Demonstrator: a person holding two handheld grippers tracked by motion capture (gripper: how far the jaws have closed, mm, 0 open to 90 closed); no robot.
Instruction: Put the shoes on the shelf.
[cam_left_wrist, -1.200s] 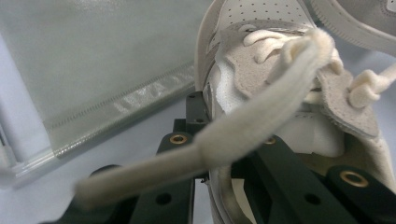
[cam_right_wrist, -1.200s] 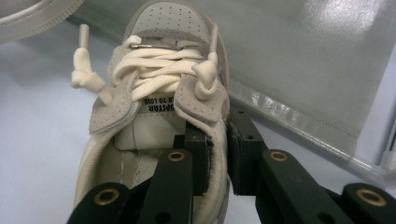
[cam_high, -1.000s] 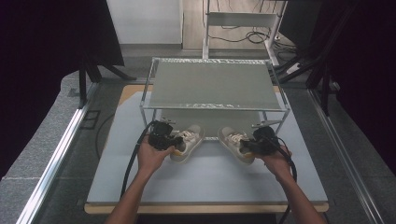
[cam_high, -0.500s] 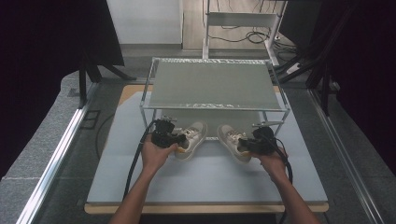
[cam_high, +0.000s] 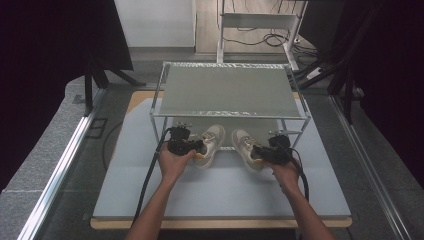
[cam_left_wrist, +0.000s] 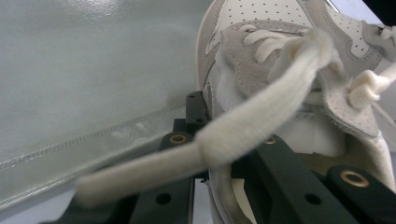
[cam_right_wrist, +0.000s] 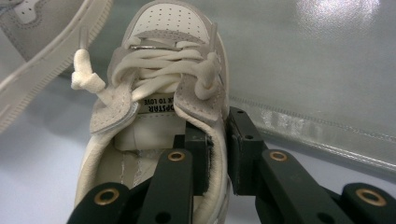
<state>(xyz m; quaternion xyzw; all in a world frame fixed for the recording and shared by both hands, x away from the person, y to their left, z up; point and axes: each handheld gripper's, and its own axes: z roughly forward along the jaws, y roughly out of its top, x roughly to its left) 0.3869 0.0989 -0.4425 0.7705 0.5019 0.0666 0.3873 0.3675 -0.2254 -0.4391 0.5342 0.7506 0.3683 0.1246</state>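
Both shoes sit mid-frame on the bench (cam_high: 150, 195), toes pointing up-frame under the rack (cam_high: 227, 90), heels fanning outward. Left claw (cam_high: 196, 146) pinches the left shoe (cam_high: 212, 141) collar; right claw (cam_high: 256, 152) pinches the right shoe (cam_high: 244, 144) collar. Open bench toward the bottom.

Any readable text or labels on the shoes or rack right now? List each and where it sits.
"OPSTAR" over "K TO LOVE", printed upside down on the tongue label of the right sneaker; the first letters of each line are hidden by the tongue edge.
No readable text on the left sneaker, the rack shelf or the hand-held grippers.
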